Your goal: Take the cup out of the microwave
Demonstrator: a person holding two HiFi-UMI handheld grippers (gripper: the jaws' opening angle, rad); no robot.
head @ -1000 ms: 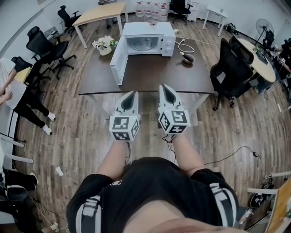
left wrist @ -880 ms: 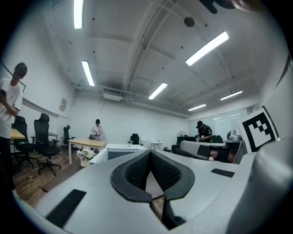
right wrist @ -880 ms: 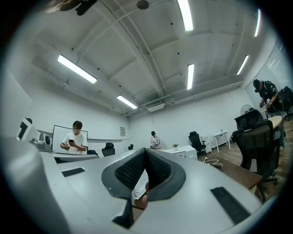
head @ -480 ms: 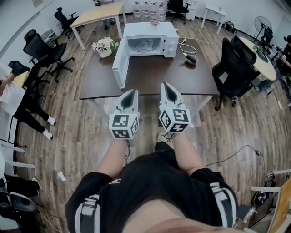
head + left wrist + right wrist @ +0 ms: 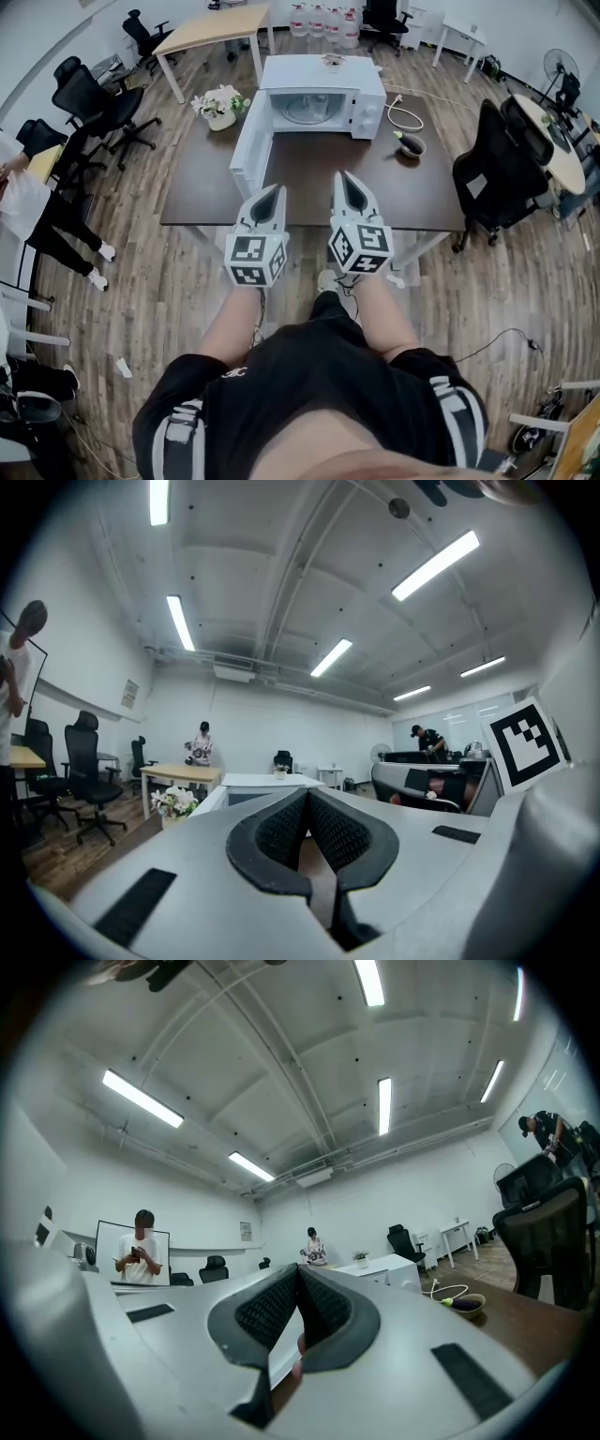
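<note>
A white microwave stands at the far side of a dark brown table, its door swung wide open to the left. Inside the cavity I see a round glass plate; I cannot make out a cup there. Both grippers are held side by side over the table's near edge, pointing level at the microwave and well short of it. The left gripper is shut with nothing in it, its pads meeting at the tip. The right gripper is likewise shut and holds nothing.
A pot of white flowers stands left of the microwave. A dark bowl and a white cable lie to its right. A small object sits on the microwave's top. Black office chairs flank the table; people stand in the room.
The table and microwave have come nearer and now sit lower in the head view. Both grippers have advanced with the person, still shut and side by side.
</note>
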